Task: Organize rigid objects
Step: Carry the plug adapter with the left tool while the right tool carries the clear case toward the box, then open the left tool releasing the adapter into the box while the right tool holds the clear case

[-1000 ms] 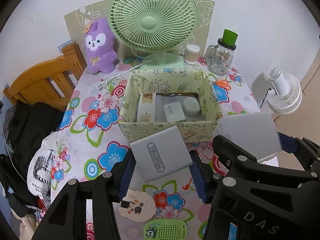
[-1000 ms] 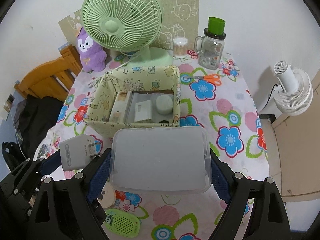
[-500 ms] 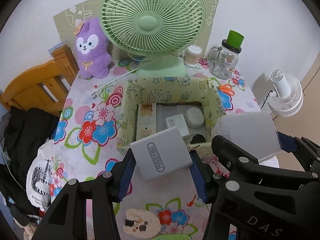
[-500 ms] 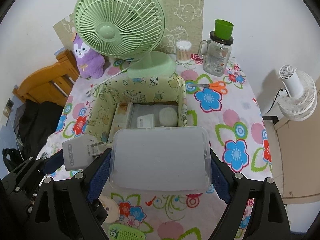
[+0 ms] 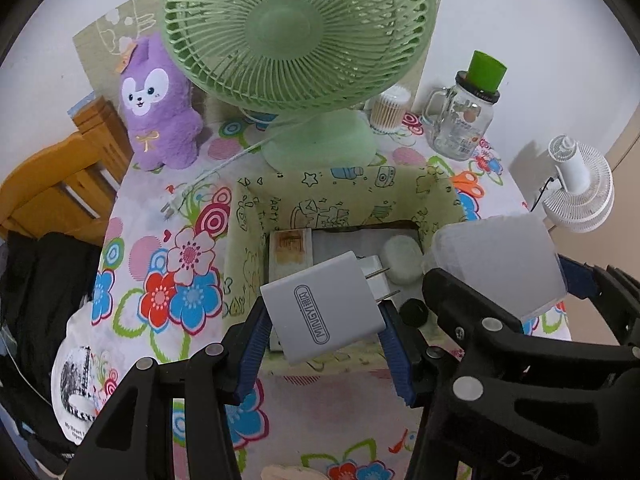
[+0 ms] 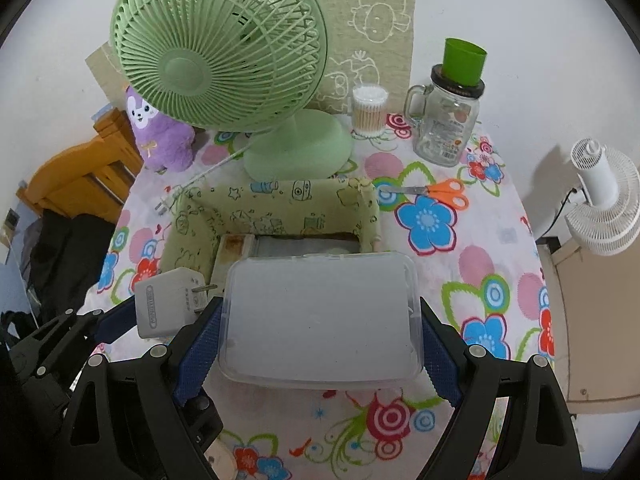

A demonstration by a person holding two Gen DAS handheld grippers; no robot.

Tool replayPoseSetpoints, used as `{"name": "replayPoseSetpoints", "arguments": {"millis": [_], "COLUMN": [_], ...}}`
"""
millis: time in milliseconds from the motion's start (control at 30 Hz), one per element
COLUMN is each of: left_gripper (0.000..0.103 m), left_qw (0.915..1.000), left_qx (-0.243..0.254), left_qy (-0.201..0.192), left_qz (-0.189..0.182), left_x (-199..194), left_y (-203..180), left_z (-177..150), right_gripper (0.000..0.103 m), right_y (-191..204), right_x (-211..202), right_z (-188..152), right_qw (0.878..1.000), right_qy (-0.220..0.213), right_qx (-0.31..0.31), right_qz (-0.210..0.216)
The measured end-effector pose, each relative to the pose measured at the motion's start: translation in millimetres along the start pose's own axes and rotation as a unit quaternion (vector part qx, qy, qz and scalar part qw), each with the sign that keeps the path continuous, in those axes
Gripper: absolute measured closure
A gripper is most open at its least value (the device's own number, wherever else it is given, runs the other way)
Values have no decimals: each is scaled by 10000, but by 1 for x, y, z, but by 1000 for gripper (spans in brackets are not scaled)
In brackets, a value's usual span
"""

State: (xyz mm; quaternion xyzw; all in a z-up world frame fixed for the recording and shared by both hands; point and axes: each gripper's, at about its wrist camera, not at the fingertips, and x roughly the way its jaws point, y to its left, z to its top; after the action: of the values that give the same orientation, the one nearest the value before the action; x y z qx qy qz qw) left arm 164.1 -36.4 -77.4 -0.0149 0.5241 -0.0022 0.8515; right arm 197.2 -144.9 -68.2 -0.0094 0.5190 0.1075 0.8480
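The left gripper (image 5: 325,334) clamps one smooth grey two-prong charger (image 5: 323,306) above the near edge of the single soft, pale green cartoon-print fabric bin (image 5: 344,188). The right gripper (image 6: 318,334) squeezes one frosted, rounded-rectangle plastic container (image 6: 320,316) beside it. Two fans stand about: a ribbed green desk fan (image 5: 296,32) and a white one (image 5: 578,186).

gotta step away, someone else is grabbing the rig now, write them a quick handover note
Left gripper: shut on the white charger, held above the near wall of the green fabric box.
Right gripper: fingers clamp the clear plastic container just in front of the box.
Done: a tan-topped box and a round white case already lie inside.
Left: place both held items; the orange scissors lie on the cloth beside the box.
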Motion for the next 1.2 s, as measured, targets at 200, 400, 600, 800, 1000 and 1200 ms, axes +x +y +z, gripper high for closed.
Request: {"name": "replayPoseSetpoints", "arguments": {"millis": [200, 400, 600, 800, 1000, 1200], "left_gripper": [48, 48, 48, 48, 48, 48], "left_qw": [9998, 9994, 9989, 9984, 9980, 9976], "left_qx": [132, 229, 305, 347, 315, 310], "left_qy": [91, 150, 196, 282, 321, 363], "left_qz": [-105, -218, -302, -357, -443, -509], "left_x": [18, 34, 47, 63, 74, 86], "left_y": [2, 0, -3, -5, -1, -1], "left_z": [10, 17, 23, 26, 33, 41], "right_gripper": [13, 13, 13, 13, 13, 13], "right_y": [1, -3, -8, -12, -13, -15], "right_x": [14, 26, 37, 49, 56, 60], "right_z": [7, 13, 17, 20, 26, 33], "right_qw": [9999, 9997, 9994, 9993, 9994, 9986], "right_qy": [43, 91, 132, 177, 106, 63], "right_qx": [89, 180, 265, 235, 127, 73], "right_qz": [-28, -99, -192, -245, -320, -516]}}
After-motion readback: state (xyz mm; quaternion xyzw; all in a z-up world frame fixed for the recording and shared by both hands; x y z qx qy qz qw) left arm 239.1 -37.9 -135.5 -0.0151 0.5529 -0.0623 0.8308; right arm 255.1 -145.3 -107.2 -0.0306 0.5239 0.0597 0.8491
